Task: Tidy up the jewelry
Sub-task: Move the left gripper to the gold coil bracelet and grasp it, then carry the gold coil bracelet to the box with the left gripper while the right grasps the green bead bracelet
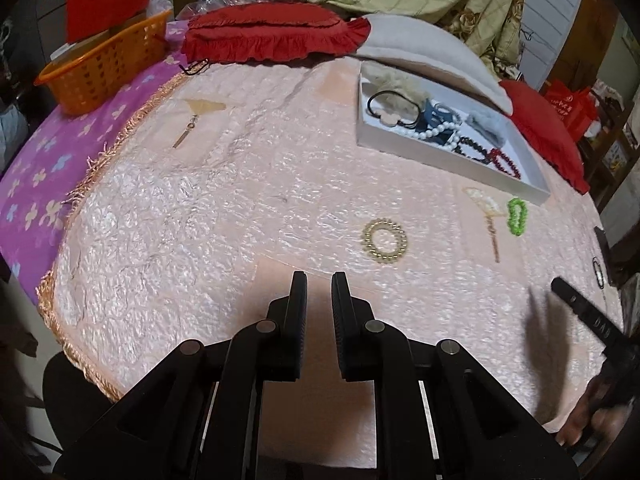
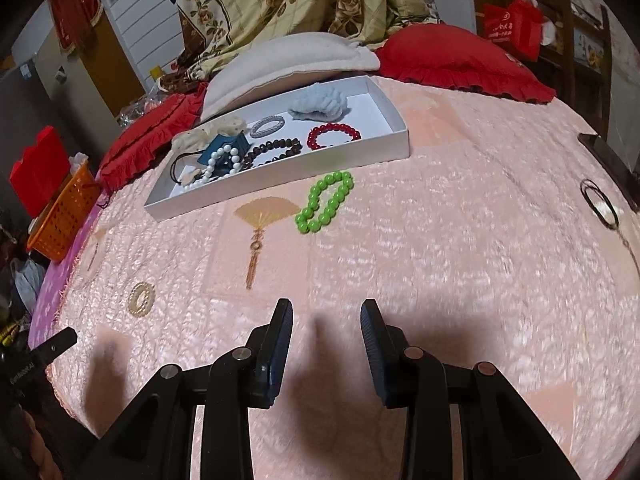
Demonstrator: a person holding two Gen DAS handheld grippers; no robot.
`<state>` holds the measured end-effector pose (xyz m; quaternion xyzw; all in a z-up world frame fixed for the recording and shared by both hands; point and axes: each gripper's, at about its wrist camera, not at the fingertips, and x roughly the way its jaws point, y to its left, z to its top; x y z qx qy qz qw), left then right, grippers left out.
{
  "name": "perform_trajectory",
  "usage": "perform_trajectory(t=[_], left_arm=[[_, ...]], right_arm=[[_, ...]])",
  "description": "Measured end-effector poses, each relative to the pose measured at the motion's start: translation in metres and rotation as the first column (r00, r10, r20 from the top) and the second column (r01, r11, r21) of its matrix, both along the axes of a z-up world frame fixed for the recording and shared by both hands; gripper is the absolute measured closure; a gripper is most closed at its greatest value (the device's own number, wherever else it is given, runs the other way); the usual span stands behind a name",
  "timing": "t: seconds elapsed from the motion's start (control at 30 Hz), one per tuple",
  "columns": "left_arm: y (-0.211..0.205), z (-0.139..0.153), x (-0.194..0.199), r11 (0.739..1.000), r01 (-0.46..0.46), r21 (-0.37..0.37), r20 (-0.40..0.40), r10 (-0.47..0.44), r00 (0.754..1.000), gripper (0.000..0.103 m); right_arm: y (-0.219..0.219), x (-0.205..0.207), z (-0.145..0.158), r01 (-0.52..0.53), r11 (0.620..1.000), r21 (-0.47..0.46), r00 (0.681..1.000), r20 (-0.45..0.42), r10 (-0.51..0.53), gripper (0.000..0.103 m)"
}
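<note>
A white tray [image 2: 400, 136] lies on the pink quilt and holds a white pearl bracelet [image 2: 218, 162], a dark bead bracelet [image 2: 276, 150], a red bead bracelet [image 2: 334, 136], hair ties and scrunchies. The tray also shows in the left wrist view [image 1: 440, 160]. A green bead bracelet [image 2: 325, 202] lies just in front of the tray, also seen from the left [image 1: 516, 216]. A gold bead bracelet [image 1: 385, 242] lies ahead of my left gripper [image 1: 319, 280], whose jaws are slightly apart and empty. My right gripper [image 2: 326, 308] is open and empty, well short of the green bracelet.
An orange basket [image 1: 96, 68] stands at the far left edge. Red pillows [image 1: 272, 36] and a white pillow [image 2: 288, 60] lie behind the tray. A black hair tie [image 2: 600, 204] and a dark phone [image 2: 612, 164] lie at the right. The right gripper's finger [image 1: 580, 312] shows at the left view's right edge.
</note>
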<state>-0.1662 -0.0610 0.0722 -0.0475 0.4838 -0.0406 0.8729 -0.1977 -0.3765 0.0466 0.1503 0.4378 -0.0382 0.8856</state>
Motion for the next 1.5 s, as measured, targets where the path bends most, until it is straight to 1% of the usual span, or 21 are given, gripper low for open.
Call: perform_trajectory(t=[0.17, 0.27, 0.37, 0.47, 0.57, 0.63, 0.8, 0.83, 0.9, 0.97, 1.03, 1.07, 1.13, 1.17, 1.2, 1.3, 1.37, 1.5], left_arm=[[-0.005, -0.010, 0.021, 0.999, 0.051, 0.010, -0.027, -0.051, 0.998, 0.091], [-0.013, -0.017, 0.037, 0.994, 0.107, -0.011, -0.039, -0.108, 0.993, 0.091], [-0.022, -0.025, 0.054, 0.988, 0.153, -0.036, -0.052, -0.155, 0.987, 0.091], [-0.029, -0.032, 0.069, 0.980, 0.187, -0.066, -0.053, -0.190, 0.980, 0.091], [-0.039, -0.038, 0.082, 0.972, 0.224, -0.077, -0.054, -0.228, 0.972, 0.091], [-0.043, -0.042, 0.087, 0.969, 0.232, -0.078, -0.054, -0.237, 0.970, 0.091], [-0.043, -0.045, 0.094, 0.962, 0.236, -0.139, -0.057, -0.246, 0.968, 0.091], [-0.044, -0.048, 0.095, 0.957, 0.244, -0.157, -0.077, -0.258, 0.963, 0.092], [-0.046, -0.048, 0.090, 0.955, 0.250, -0.161, -0.060, -0.263, 0.963, 0.092], [-0.048, -0.048, 0.084, 0.947, 0.262, -0.188, -0.063, -0.278, 0.959, 0.094], [-0.049, -0.048, 0.081, 0.941, 0.261, -0.216, -0.073, -0.282, 0.957, 0.094], [-0.050, -0.048, 0.079, 0.942, 0.258, -0.215, -0.072, -0.278, 0.958, 0.094], [-0.052, -0.047, 0.076, 0.946, 0.251, -0.203, -0.076, -0.271, 0.960, 0.095], [-0.054, -0.046, 0.076, 0.949, 0.244, -0.200, -0.079, -0.264, 0.961, 0.095], [-0.053, -0.046, 0.075, 0.950, 0.238, -0.202, -0.082, -0.259, 0.962, 0.095], [-0.050, -0.037, 0.071, 0.947, 0.232, -0.221, -0.070, -0.253, 0.965, 0.095], [-0.048, -0.026, 0.068, 0.942, 0.238, -0.238, -0.048, -0.256, 0.965, 0.095], [-0.045, 0.001, 0.062, 0.929, 0.255, -0.269, 0.002, -0.264, 0.965, 0.095]], right_arm=[[-0.009, 0.036, -0.008, -0.030, 0.999, -0.022, 0.999, -0.038, 0.029, 0.069], [-0.015, 0.059, -0.014, -0.037, 0.999, -0.028, 0.998, -0.051, 0.035, 0.069], [-0.022, 0.079, -0.020, -0.030, 0.999, -0.014, 0.998, -0.062, 0.029, 0.069], [-0.027, 0.092, -0.023, -0.033, 0.999, 0.014, 0.997, -0.063, 0.034, 0.069], [-0.028, 0.103, -0.026, -0.045, 0.999, 0.016, 0.997, -0.056, 0.046, 0.069], [-0.026, 0.109, -0.026, -0.055, 0.999, -0.004, 0.997, -0.057, 0.054, 0.069], [-0.019, 0.122, -0.026, -0.066, 0.997, -0.025, 0.997, -0.042, 0.065, 0.069], [-0.016, 0.124, -0.027, -0.071, 0.997, -0.042, 0.996, -0.048, 0.069, 0.069], [-0.005, 0.127, -0.028, -0.087, 0.990, -0.114, 0.995, -0.047, 0.082, 0.069], [0.003, 0.128, -0.029, -0.104, 0.983, -0.153, 0.994, -0.044, 0.099, 0.069], [0.006, 0.128, -0.030, -0.115, 0.980, -0.164, 0.993, -0.036, 0.111, 0.077], [0.007, 0.128, -0.030, -0.124, 0.979, -0.162, 0.992, -0.034, 0.120, 0.086], [0.004, 0.127, -0.029, -0.126, 0.981, -0.145, 0.992, -0.033, 0.123, 0.094], [0.002, 0.126, -0.029, -0.127, 0.984, -0.128, 0.992, -0.029, 0.125, 0.094], [-0.002, 0.124, -0.029, -0.131, 0.987, -0.091, 0.991, -0.025, 0.130, 0.094], [-0.012, 0.116, -0.024, -0.117, 0.993, -0.026, 0.993, -0.004, 0.117, 0.094], [-0.021, 0.108, -0.017, -0.107, 0.994, 0.030, 0.994, 0.015, 0.106, 0.094], [-0.031, 0.094, -0.004, -0.089, 0.992, 0.093, 0.995, 0.042, 0.085, 0.094]])
